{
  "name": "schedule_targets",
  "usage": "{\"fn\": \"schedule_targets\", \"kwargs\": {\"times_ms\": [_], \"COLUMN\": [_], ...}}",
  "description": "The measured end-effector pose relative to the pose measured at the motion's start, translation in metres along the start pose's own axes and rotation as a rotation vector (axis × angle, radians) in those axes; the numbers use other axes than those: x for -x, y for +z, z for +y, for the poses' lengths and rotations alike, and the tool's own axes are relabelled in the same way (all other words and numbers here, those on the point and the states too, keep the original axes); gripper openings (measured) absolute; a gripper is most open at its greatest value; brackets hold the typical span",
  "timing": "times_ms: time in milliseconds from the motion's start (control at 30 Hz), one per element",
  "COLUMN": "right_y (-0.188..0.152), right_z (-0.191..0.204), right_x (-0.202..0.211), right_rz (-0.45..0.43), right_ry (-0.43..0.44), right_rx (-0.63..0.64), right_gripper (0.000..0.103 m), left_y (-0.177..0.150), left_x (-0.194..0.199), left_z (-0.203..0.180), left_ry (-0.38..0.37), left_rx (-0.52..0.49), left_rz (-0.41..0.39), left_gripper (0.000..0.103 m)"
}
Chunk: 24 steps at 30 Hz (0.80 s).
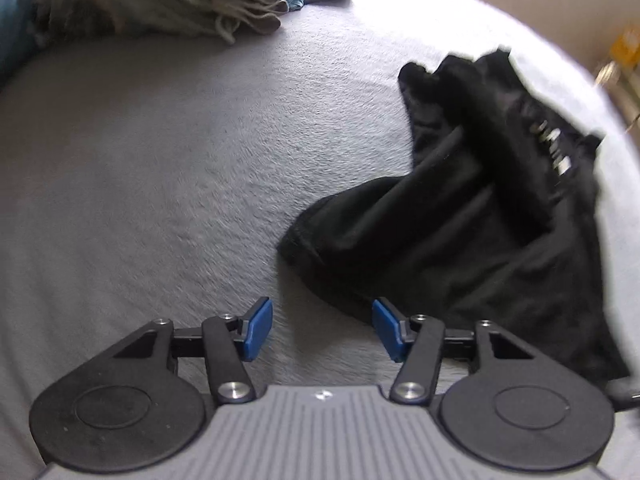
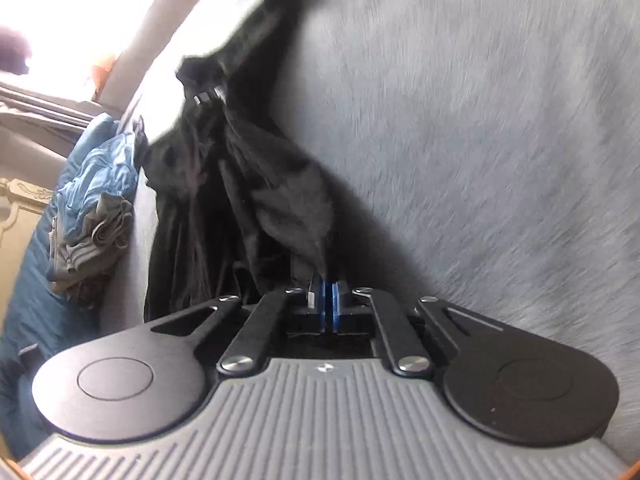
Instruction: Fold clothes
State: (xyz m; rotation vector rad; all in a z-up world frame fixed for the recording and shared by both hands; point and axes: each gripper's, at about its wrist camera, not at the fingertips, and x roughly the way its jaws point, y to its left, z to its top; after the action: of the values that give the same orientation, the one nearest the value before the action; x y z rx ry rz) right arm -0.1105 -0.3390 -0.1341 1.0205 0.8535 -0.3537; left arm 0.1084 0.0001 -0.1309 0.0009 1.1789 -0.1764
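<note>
While black garment (image 1: 460, 216) is lying crumpled on bed (image 1: 160, 180), right gripper (image 2: 329, 300) jaws are pinching its edge; left gripper (image 1: 322, 330) jaws are standing half open, empty.

left wrist: close, steeply down | right wrist: close, slanting down | shared: black garment (image 1: 460, 216)

Legible text: none | crumpled black cloth garment (image 1: 460, 216): white printed marks near its upper edge, too blurred to read | grey ribbed plastic gripper housing (image 1: 320, 432): small white emblem, no lettering
</note>
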Motion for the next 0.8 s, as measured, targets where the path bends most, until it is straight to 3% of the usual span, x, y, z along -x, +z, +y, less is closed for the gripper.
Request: {"fn": "schedule_targets", "kwargs": {"times_ms": [233,400,500,533,600,667,733,800], "right_y": [0.013,0.012,0.014,0.015,0.017,0.021,0.034,0.048], "right_z": [-0.021,-0.054,-0.068,-0.066,-0.063,-0.058,-0.034,-0.011], "right_x": [0.064,0.056,0.043,0.047,0.056,0.064,0.058,0.053], "right_rz": [-0.152,-0.177,-0.168,-0.202,-0.270,-0.332,-0.339,-0.345], "right_ry": [-0.136,-0.184,-0.294,-0.311,-0.346,-0.370,-0.307,-0.243], "right_rx": [0.016,-0.107,-0.152,-0.152,-0.151,-0.141,-0.056,0.028], "right_gripper": [0.001,0.003,0.008,0.010,0.022,0.027,0.034,0.052], "left_y": [-0.010,-0.015,-0.017,-0.018,-0.017,-0.014,-0.010,-0.002], "left_x": [-0.008,-0.003,0.000,0.001,0.004,0.008,0.013,0.017], "left_z": [-0.003,0.002,0.006,0.006,0.006,0.004,0.001,-0.004], "left_ry": [0.023,0.024,0.014,0.013,0.013,0.018,0.021,0.027], "left_rx": [-0.001,-0.011,-0.005,-0.003,-0.003,-0.008,-0.015,-0.035], "left_rz": [0.022,0.037,0.033,0.025,0.006,-0.021,-0.051,-0.091], "left_gripper": [0.054,0.054,0.054,0.055,0.055,0.056,0.061,0.064]}}
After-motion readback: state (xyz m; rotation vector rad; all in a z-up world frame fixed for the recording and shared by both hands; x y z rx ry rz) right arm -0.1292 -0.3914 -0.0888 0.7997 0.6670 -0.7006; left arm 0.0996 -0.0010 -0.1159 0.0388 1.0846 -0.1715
